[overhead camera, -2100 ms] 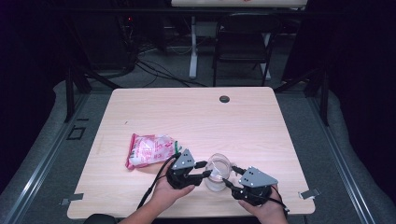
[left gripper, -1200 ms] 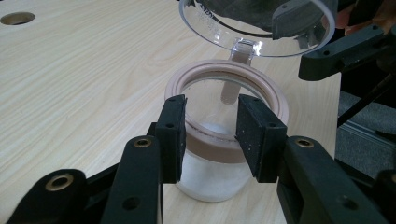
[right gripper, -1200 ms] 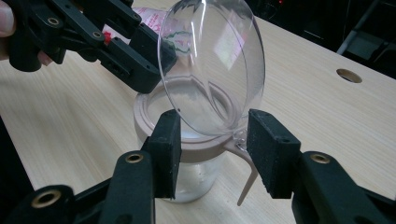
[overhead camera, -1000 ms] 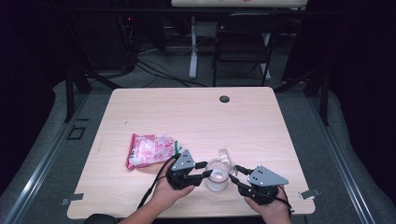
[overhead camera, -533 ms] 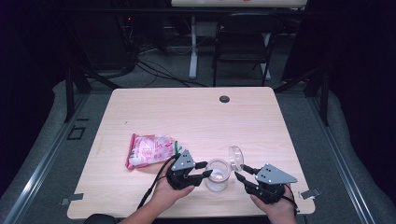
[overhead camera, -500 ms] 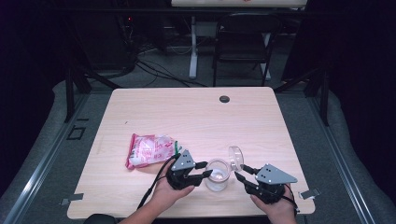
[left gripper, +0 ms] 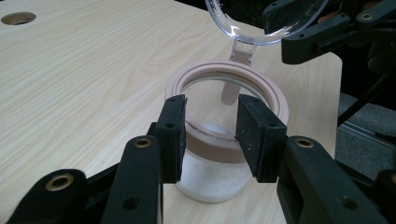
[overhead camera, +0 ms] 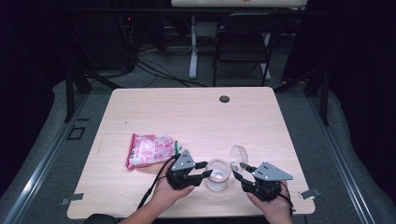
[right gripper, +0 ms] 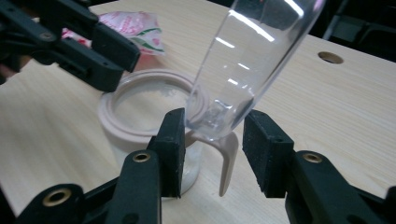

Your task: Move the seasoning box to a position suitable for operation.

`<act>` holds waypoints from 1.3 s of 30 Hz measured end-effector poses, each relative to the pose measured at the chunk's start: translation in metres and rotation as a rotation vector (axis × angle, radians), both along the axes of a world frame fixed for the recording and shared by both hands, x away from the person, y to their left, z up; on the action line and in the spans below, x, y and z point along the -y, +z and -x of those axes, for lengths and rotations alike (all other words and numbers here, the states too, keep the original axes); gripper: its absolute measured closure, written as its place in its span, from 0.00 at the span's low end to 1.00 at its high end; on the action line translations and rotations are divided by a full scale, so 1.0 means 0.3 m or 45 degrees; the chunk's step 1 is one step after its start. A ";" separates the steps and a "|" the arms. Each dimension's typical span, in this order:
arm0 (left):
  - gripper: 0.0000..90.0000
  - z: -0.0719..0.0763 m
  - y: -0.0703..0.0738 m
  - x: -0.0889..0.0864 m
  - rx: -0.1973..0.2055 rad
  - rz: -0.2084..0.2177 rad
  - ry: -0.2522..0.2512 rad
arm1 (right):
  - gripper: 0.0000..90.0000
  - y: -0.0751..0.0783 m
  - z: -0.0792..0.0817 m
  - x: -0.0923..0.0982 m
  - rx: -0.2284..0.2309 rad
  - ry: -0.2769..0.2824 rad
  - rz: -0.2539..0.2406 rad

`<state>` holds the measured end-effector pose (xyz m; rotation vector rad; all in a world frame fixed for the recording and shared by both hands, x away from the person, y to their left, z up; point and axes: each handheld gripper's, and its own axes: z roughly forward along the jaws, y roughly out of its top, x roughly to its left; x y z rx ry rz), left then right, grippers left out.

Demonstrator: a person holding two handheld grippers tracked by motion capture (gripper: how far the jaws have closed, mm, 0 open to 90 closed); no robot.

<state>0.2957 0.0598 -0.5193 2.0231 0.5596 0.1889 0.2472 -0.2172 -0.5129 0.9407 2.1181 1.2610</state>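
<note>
Item: jar (overhead camera: 217, 174), clear, pale pink collar at the mouth, white powder in the bottom. I am bracing it on the table (overhead camera: 196, 116) with my left gripper (overhead camera: 201, 170), jaws set either side of the collar and close against it, so it is not tipping while the top is off; whether the pads are truly biting, I cannot tell.

Item: lid (overhead camera: 238, 154), clear dome with a pink tab. I am holding it tilted on edge in my right gripper (right gripper: 212, 135), just right of the jar mouth, jaws pinching its lower rim, keeping the opening free.

Item: snack packet (overhead camera: 150, 150), red and white, lying beyond my left gripper, untouched.
</note>
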 end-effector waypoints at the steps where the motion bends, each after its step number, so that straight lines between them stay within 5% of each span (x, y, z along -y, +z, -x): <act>1: 0.70 0.000 0.000 0.000 0.001 0.000 0.000 | 0.64 -0.003 -0.006 -0.007 0.003 -0.033 0.000; 20: 0.68 -0.002 0.003 -0.003 -0.023 0.002 0.003 | 0.68 -0.004 -0.023 -0.019 -0.012 -0.046 -0.036; 23: 0.68 0.001 0.011 -0.011 0.009 0.008 0.008 | 0.70 -0.005 -0.025 -0.019 -0.010 -0.044 -0.038; 39: 0.66 -0.009 0.012 -0.072 0.017 0.012 0.083 | 0.78 -0.007 -0.057 0.008 -0.046 -0.037 -0.111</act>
